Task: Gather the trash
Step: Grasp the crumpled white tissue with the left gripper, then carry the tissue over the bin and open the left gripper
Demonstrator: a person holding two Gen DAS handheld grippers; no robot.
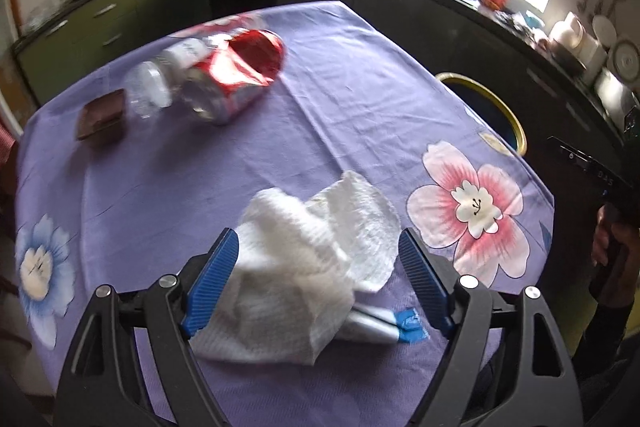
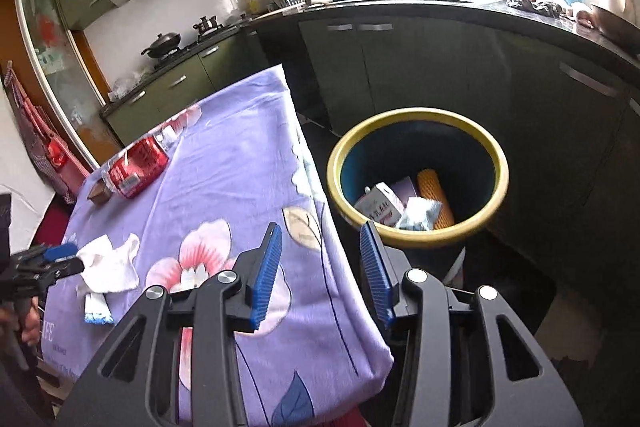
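Purple floral tablecloth (image 1: 340, 67) covers the table, beside dark kitchen cabinets (image 2: 440, 67).

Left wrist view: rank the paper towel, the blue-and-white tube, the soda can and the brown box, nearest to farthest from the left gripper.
1. Paper towel, between the left gripper's open jaws.
2. Blue-and-white tube, poking out from under the towel, right side; too close to call against it.
3. Soda can, far, upper left.
4. Brown box, far left; similar range.
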